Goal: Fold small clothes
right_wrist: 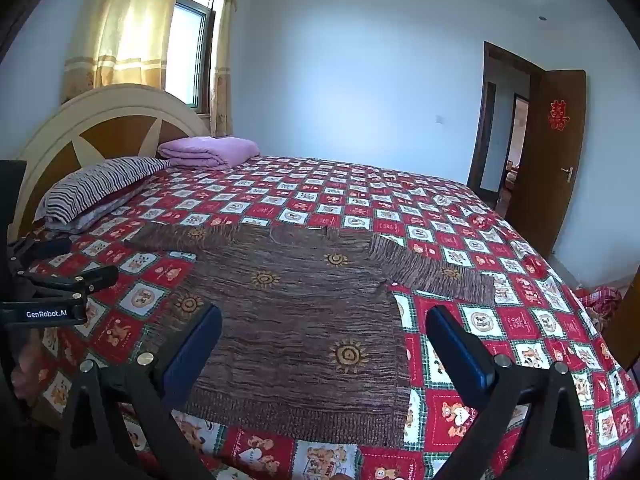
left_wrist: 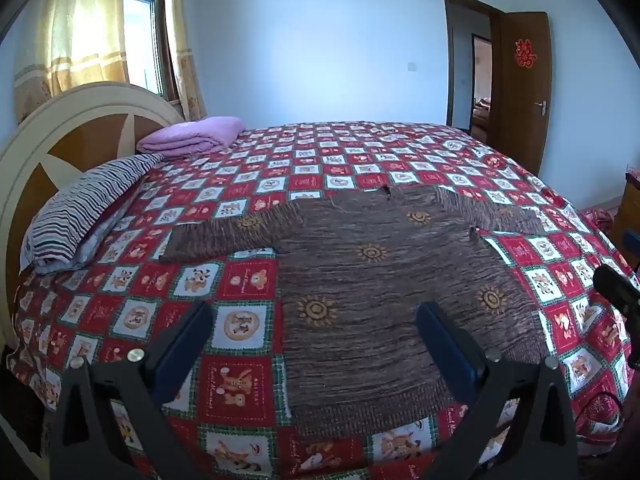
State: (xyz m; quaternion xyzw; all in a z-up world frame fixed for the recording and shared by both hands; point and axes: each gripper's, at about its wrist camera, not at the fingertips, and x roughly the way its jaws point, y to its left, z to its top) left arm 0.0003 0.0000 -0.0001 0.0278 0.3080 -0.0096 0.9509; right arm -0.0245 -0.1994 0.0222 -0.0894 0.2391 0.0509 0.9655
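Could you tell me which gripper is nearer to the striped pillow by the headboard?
Left. The left gripper hovers open over the brown sweater's headboard-side edge, toward the striped pillow. The right gripper hovers open over the sweater's opposite edge, farther from it.

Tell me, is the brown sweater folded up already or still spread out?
Spread out. The brown sweater lies flat on the bedspread, both sleeves stretched out sideways, with no fold showing. Both grippers are open above it, holding nothing.
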